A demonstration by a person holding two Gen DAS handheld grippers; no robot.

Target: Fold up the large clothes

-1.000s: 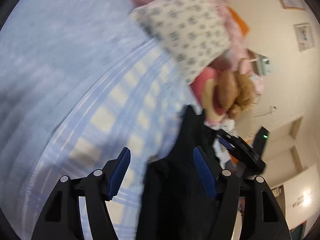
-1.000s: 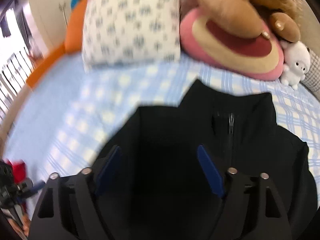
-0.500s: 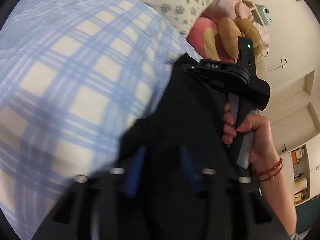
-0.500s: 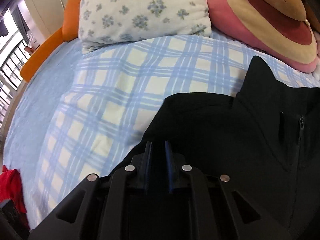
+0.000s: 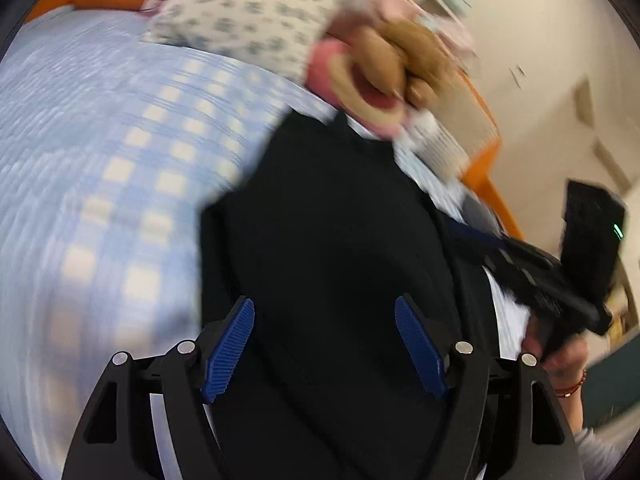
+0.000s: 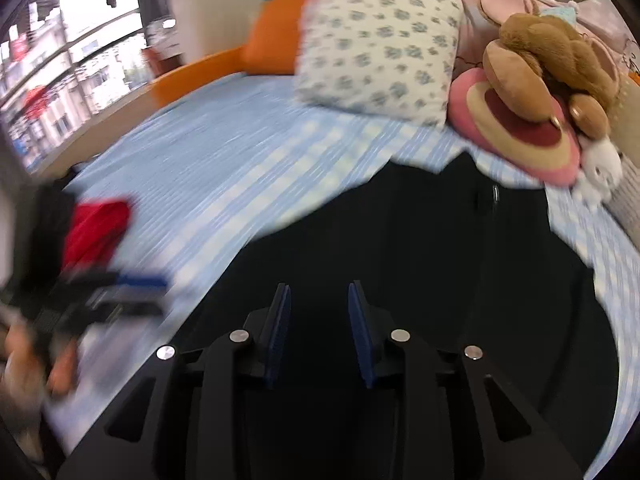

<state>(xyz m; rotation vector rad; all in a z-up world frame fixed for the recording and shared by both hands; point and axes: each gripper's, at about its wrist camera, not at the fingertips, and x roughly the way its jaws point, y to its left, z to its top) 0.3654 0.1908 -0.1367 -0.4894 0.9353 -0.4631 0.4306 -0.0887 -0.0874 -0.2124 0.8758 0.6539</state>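
- While I lean over the bed [image 6: 224, 148], a black zip-front jacket [image 6: 420, 248] lies spread across its blue-and-white checked sheet [image 5: 132, 152], collar toward the pillows.
- My left hand-held gripper [image 5: 325, 350] hovers above the jacket's dark cloth; its jaws are wide apart and opening, the blue ribbed pads [image 5: 228, 350] pressing on nothing.
- My right hand-held gripper [image 6: 318, 330] points down over the jacket body. Its jaws stand narrowly apart and are opening; I see only a dark gap between the pads, with no cloth pinched.
- From the right wrist view, the jacket's zipper [image 6: 494, 200] runs down from the collar, to the right of my gripper.
- At the head of the bed rests a white pillow with small grey-blue flowers [image 6: 380, 52].
- Beside it sits a round pink cushion with cream and dark red rings [image 6: 516, 136], and a brown plush toy [image 6: 556, 60] lies on top of it.
- A small white plush [image 6: 600, 172] touches the cushion's lower right edge.
- An orange bed frame [image 6: 208, 68] curves round the far side of the mattress.
- Something red [image 6: 96, 228], blurred, lies near the left edge of the bed.
- Both views are smeared by motion, so fine detail is lost.
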